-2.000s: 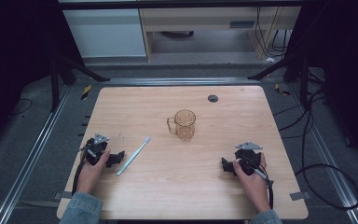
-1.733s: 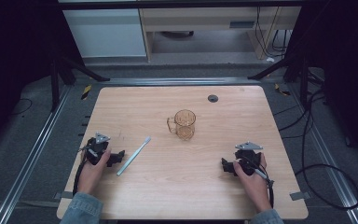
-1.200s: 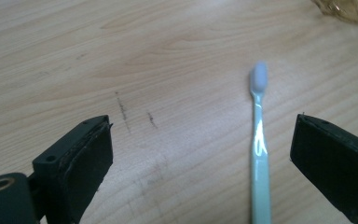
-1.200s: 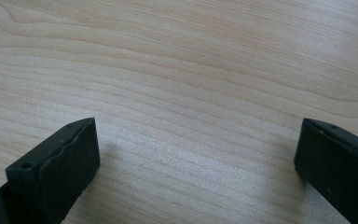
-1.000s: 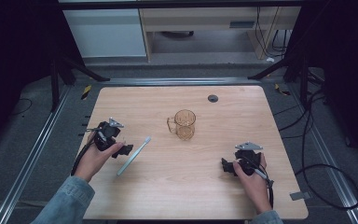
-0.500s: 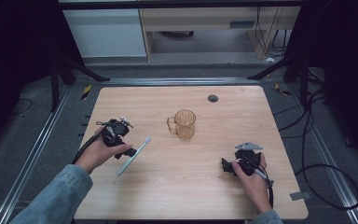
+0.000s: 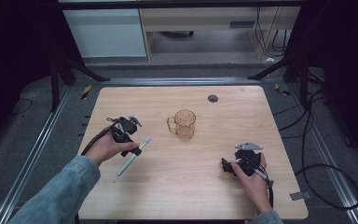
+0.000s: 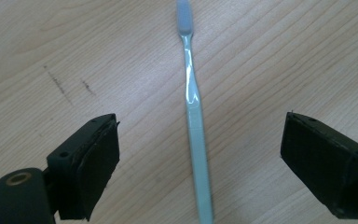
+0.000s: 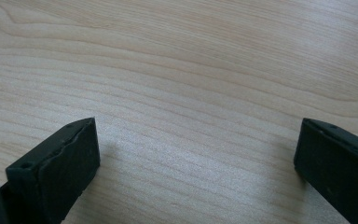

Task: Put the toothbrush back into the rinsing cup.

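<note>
The toothbrush (image 8: 193, 107) lies flat on the bench (image 7: 191, 196), between the left gripper (image 8: 200, 163) jaws, which have just been closing but don't touch it. The right gripper (image 9: 196, 163) rests well apart, jaws open over bare wood

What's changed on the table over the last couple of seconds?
The left gripper has moved from the table's left edge in over the toothbrush. Its jaws now straddle the handle; they have just been closing a little but stand apart from it, so nothing is gripped yet. The toothbrush, the cup and the right gripper stayed as they were.
</note>
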Tool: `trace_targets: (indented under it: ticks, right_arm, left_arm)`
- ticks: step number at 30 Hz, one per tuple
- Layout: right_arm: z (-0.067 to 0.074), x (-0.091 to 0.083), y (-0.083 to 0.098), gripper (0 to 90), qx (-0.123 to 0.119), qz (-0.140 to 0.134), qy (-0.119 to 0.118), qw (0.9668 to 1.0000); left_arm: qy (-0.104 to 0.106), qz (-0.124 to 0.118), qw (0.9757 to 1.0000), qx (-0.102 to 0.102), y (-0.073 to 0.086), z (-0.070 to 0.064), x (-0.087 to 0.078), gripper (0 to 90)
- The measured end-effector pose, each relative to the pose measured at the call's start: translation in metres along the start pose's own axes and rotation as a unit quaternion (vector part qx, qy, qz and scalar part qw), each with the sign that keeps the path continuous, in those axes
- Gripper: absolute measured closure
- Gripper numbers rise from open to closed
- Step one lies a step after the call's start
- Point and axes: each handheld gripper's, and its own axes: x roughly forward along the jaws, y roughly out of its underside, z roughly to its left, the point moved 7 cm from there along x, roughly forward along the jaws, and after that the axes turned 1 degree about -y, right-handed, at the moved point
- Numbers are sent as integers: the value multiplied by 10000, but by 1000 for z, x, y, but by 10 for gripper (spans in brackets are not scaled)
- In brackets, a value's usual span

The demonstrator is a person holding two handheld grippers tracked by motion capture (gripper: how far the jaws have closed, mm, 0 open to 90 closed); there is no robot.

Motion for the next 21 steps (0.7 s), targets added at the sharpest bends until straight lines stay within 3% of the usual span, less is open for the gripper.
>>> trace_targets:
  ticks: [4, 13, 21]
  right_arm:
    - [-1, 1, 0, 5, -51, -16, 22, 10000]
    - [-1, 0, 0, 5, -52, -16, 16, 10000]
    - [-1, 0, 0, 4, -40, -10, 9, 10000]
  left_arm:
    - [-41, 207, 9997, 83, -5, 0, 8, 143]
    - [41, 307, 9994, -155, -11, 8, 18, 208]
    - [59, 525, 9985, -139, -12, 6, 33, 255]
